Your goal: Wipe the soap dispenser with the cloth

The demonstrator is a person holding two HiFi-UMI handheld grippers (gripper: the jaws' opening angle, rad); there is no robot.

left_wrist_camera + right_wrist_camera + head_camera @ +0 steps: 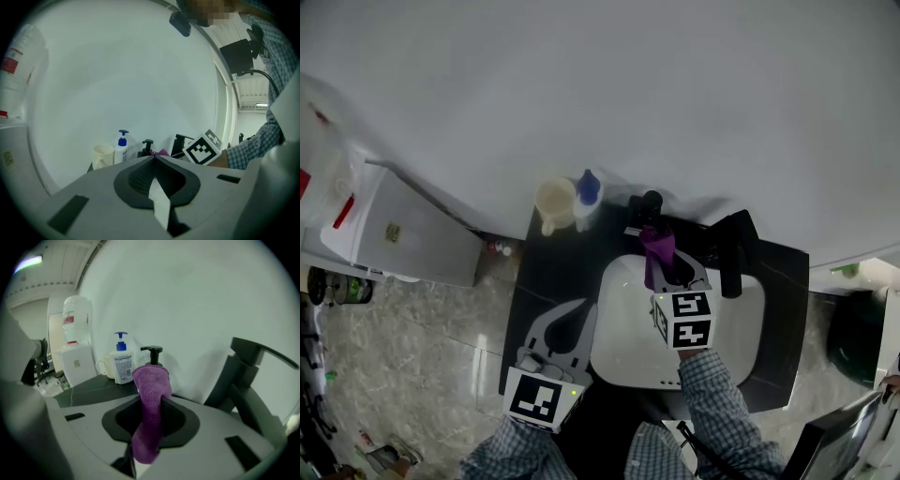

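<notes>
The black soap dispenser stands in the upper centre of the head view, at the back of the dark counter against the wall, just behind the white sink. The purple cloth hangs directly below it in that frame, pinched between the closed jaws of the right gripper, which is held over the sink. In the right gripper view the cloth rises out of the right gripper and its top edge covers the body of the soap dispenser, leaving only the pump head showing; whether the two touch cannot be told.

Left of the dispenser stand a white bottle with a blue pump and, beside that, a cream mug. A black tap sits to the right of the dispenser.

The left gripper is at the lower left of the sink, over the counter. Its own view shows the left gripper with jaws together and nothing between them, pointing toward the mug, bottle and dispenser
</notes>
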